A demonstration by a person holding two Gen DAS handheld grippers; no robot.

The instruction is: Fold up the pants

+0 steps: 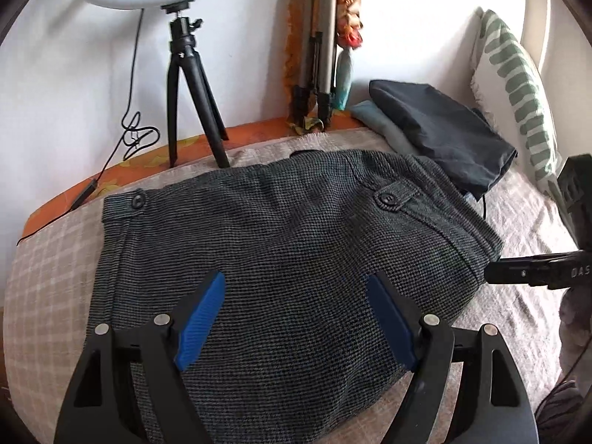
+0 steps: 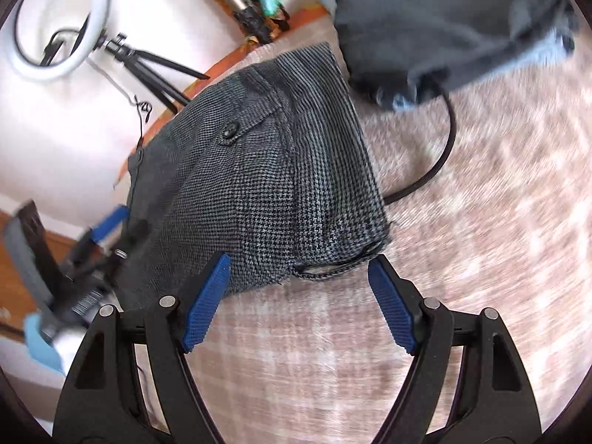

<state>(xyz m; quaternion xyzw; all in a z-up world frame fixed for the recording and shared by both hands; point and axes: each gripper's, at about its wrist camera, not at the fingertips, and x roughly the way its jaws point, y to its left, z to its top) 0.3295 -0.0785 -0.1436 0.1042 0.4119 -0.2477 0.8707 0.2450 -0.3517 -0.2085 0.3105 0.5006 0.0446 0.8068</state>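
Grey houndstooth pants [image 1: 281, 259] lie folded into a compact block on the checked bedspread [image 1: 51, 277], with two buttoned tabs near the far edge. My left gripper [image 1: 296, 318] is open just above the pants, blue pads wide apart and empty. In the right wrist view the pants [image 2: 259, 185] lie ahead, their near corner with a dark loop between my fingers. My right gripper [image 2: 299, 299] is open and empty over the bedspread [image 2: 333, 370]. It also shows at the right edge of the left wrist view [image 1: 536, 270], beside the pants. The left gripper shows blurred in the right view [image 2: 107, 236].
A stack of folded dark clothes [image 1: 440, 129] lies at the back right, with a black cable [image 2: 440, 162] beneath it. A striped pillow [image 1: 518, 88] leans against the wall. A ring light on a black tripod [image 1: 188, 85] and a silver tripod [image 1: 314, 44] stand at the back.
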